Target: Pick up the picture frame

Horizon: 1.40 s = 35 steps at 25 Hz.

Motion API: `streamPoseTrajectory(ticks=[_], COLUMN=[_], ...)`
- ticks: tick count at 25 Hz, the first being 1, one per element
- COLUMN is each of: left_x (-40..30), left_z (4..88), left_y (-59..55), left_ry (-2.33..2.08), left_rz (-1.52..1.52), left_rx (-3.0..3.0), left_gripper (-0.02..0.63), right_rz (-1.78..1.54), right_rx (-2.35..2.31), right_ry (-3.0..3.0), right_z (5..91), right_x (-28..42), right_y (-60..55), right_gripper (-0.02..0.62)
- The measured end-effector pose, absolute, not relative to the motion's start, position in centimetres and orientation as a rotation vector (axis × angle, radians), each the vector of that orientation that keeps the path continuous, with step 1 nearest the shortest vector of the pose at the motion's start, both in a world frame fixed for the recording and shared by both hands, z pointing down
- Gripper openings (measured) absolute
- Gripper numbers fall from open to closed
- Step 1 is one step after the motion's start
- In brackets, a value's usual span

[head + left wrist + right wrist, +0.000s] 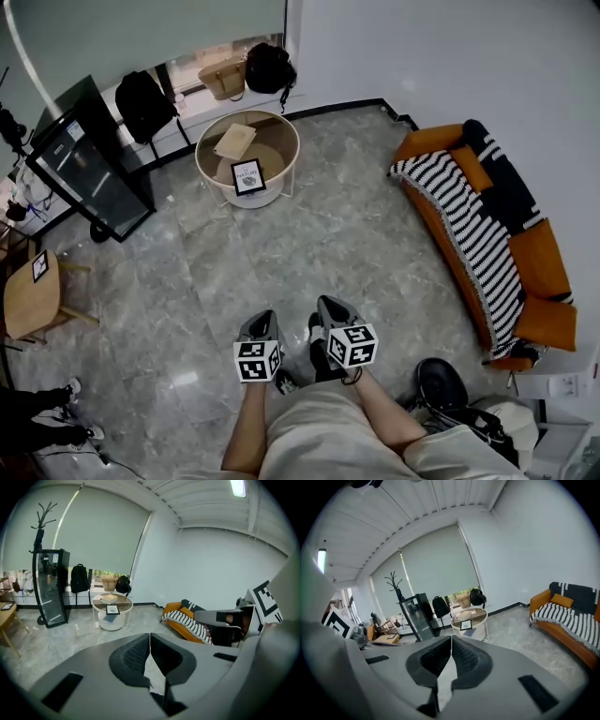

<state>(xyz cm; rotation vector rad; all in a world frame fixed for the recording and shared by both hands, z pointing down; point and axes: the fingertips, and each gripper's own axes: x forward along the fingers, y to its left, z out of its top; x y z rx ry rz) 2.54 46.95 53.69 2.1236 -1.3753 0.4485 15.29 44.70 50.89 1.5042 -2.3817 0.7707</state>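
A small black picture frame (248,176) with a white print stands upright on the round white table (287,141) across the room. It also shows in the left gripper view, picture frame (112,610), and in the right gripper view, picture frame (466,625). Both grippers are held close to the person's body, far from the table. My left gripper (260,326) is shut, jaws pressed together with nothing between them. My right gripper (330,309) is shut and empty too.
An orange sofa (539,272) with a striped blanket lines the right wall. A black glass cabinet (89,169) stands at the left, a wooden stool (33,295) nearer. Bags (270,66) sit by the window. A book (234,141) lies on the table. Grey marble floor (319,244) stretches between.
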Motion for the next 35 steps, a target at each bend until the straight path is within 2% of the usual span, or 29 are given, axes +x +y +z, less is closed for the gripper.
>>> streamPoseTrajectory(ticks=[17, 23, 29, 35], left_x=[8.4, 9.5, 10.1, 6.6], left_z=[53.1, 52.8, 53.6, 56.2], left_y=[31.1, 27.9, 27.6, 29.4], left_ry=[-1.451, -1.509, -1.527, -1.54], left_rz=[0.496, 0.502, 0.514, 0.517], left_rx=[2.071, 2.052, 2.022, 1.908], left_gripper=[0.021, 0.021, 0.021, 0.021], right_rz=[0.716, 0.668, 0.767, 0.824], right_rx=[1.406, 1.302, 1.297, 1.261], right_ry=[-2.473, -2.483, -2.473, -2.439], right_z=[49.0, 49.6, 51.7, 53.3], right_x=[21.4, 22.2, 23.9, 23.2], right_y=[24.7, 22.3, 20.8, 21.8], right_gripper=[0.035, 0.035, 0.035, 0.035])
